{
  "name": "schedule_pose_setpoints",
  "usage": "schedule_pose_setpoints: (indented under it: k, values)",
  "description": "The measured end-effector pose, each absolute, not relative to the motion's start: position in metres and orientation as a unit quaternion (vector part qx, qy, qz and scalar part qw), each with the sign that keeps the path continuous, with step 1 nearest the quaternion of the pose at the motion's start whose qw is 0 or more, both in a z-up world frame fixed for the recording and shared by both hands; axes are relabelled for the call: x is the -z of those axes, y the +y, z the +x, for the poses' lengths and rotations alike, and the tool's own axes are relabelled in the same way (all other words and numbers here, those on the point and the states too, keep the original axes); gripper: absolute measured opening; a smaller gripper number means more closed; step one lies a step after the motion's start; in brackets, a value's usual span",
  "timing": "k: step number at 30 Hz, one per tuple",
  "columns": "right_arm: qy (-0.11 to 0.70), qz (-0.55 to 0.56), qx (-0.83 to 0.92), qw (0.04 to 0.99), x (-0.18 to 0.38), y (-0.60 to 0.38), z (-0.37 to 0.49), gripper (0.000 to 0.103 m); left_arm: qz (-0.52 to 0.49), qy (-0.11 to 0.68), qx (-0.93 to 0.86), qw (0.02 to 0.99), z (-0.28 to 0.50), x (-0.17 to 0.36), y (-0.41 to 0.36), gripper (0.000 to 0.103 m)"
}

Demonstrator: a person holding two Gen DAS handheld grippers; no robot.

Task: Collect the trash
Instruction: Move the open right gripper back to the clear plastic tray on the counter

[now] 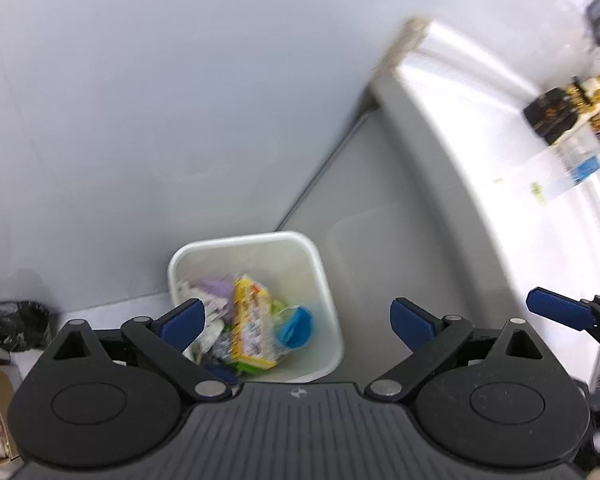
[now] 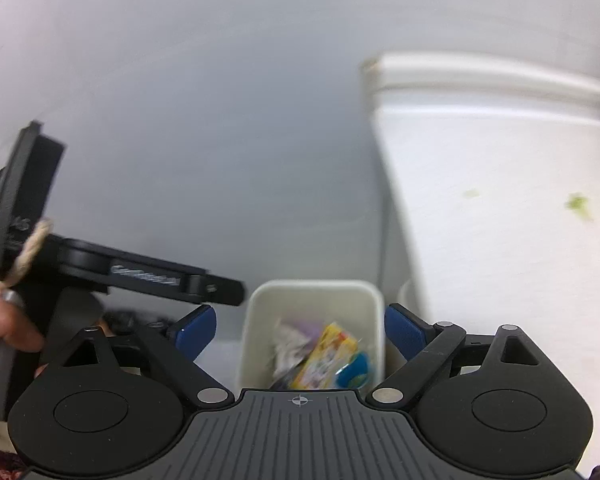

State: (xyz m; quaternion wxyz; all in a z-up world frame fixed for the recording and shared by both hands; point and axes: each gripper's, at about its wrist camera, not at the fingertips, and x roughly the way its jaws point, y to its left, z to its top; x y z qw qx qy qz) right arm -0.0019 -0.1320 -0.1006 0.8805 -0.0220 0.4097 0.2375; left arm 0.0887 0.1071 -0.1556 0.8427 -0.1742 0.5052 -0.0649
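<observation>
Both grippers hang above the white bin (image 1: 256,308) on the floor beside the white table (image 1: 480,128); the left gripper (image 1: 298,322) and right gripper (image 2: 300,332) gape wide, holding nothing (frames blurred). The trash, a yellow packet (image 1: 252,328) among it, lies inside the bin

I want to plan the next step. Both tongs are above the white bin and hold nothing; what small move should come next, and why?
Probably swing the right tongs toward the white table on the right. Both it and the left tongs are open and hold nothing, the white bin already holds wrappers, and green scraps lie on that table.
</observation>
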Motion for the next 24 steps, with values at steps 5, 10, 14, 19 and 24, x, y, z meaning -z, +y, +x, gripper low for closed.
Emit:
schedule_pose_setpoints:
  k: [5,10,14,19,24]
  values:
    - [0.374,-0.004,-0.187,0.908,0.088,-0.182,-0.001,0.097,-0.163,0.484,0.085,0.856,0.09,0.124,0.079,0.102]
    - [0.352,0.02,-0.136,0.926,0.086,-0.237,0.007,0.097,-0.147,0.468,0.107,0.865,0.097,0.1,0.043,0.102]
    - [0.338,0.025,-0.101,0.935,0.094,-0.277,0.019,0.097,-0.141,0.459,0.125,0.868,0.105,0.092,0.016,0.102]
    - [0.332,0.032,-0.056,0.941,0.093,-0.33,0.045,0.098,-0.134,0.457,0.146,0.867,0.114,0.082,-0.02,0.102]
    - [0.312,0.057,0.016,0.948,0.081,-0.379,0.077,0.098,-0.112,0.454,0.166,0.868,0.124,0.076,-0.055,0.102]
